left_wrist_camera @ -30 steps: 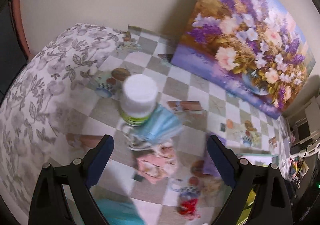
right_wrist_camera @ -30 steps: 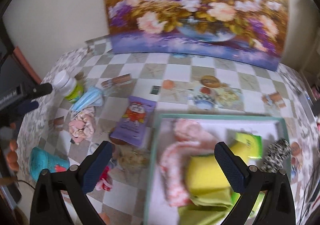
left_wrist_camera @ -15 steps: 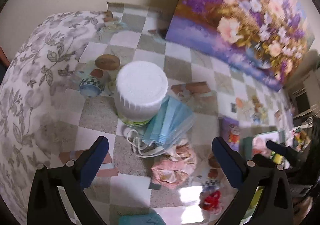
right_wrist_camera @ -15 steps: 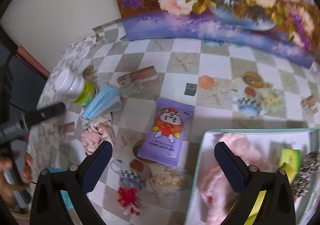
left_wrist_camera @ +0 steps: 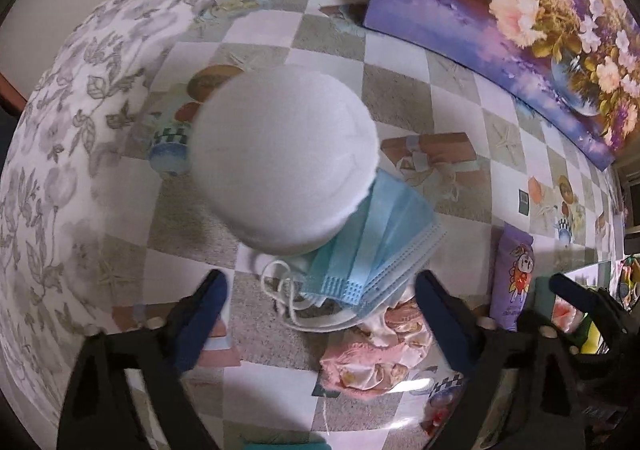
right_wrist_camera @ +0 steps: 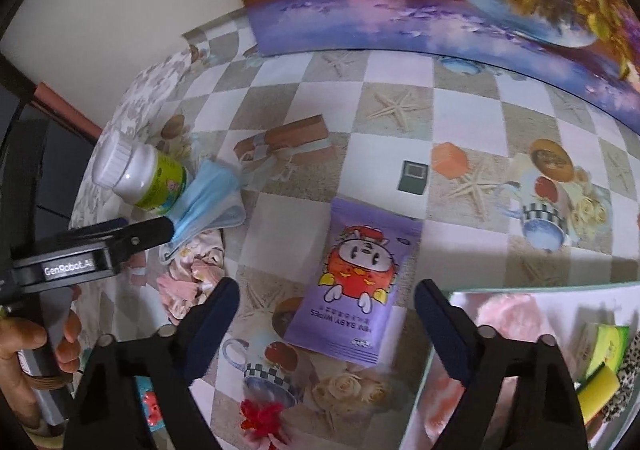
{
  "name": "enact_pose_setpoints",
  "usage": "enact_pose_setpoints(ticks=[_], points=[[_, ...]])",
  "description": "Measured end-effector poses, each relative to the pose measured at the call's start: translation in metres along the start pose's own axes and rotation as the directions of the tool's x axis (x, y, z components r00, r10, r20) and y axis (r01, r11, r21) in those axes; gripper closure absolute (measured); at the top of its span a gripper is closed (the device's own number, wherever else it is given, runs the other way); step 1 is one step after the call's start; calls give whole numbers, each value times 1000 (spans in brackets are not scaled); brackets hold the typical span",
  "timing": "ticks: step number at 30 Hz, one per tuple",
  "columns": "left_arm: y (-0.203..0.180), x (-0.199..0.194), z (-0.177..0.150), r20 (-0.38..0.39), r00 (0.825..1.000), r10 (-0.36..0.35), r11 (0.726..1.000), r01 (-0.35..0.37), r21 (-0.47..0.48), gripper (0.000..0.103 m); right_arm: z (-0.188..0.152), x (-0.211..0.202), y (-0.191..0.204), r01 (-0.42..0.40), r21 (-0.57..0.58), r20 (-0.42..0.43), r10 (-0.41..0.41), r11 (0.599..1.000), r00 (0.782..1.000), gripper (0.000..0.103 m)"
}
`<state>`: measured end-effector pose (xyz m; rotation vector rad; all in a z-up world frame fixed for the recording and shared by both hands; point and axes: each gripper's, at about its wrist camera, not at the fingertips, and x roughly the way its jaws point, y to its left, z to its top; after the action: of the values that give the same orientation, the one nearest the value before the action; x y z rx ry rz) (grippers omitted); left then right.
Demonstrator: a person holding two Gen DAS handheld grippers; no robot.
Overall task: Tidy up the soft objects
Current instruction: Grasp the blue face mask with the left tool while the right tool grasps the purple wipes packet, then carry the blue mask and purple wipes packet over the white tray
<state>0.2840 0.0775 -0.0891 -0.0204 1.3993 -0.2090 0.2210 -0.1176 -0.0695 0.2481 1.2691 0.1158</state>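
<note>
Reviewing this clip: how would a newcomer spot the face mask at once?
Start at the white-capped bottle on the checked tablecloth's left side. Leaning against its base is the face mask: pleated, pale blue, with white ear loops, unlike the crumpled pink cloth just below it.

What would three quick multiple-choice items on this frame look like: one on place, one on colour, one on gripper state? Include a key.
1. Where does the blue face mask lie?
A. in the tray
B. against the white-capped bottle
C. on the painting

2. What colour is the baby wipes pack?
A. purple
B. green
C. black

3. How does the right gripper stand?
A. shut on the pack
B. shut on a sponge
C. open, holding nothing

Key:
1 B: the mask is tucked partly under the bottle, on the checked tablecloth.
2 A: the wrapper is purple with a red cartoon figure.
3 C: the jaws, which have just been closing a little, stand apart above the pack without touching it.
</note>
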Motion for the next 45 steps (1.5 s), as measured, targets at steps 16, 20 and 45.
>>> enact_pose_setpoints(ticks=[16, 20, 45], points=[[-2, 25, 7, -31, 997, -74, 994, 71, -87, 53, -3, 28, 1, 74, 6, -50, -74, 997, 996, 39], [1, 25, 7, -22, 997, -74, 992, 72, -100, 62, -4, 32, 1, 85, 5, -50, -84, 996, 995, 40], [0, -39, -17, 130, 987, -99, 991, 110, -81, 93, -21, -13, 5, 47, 14, 53, -48, 999, 997, 93]])
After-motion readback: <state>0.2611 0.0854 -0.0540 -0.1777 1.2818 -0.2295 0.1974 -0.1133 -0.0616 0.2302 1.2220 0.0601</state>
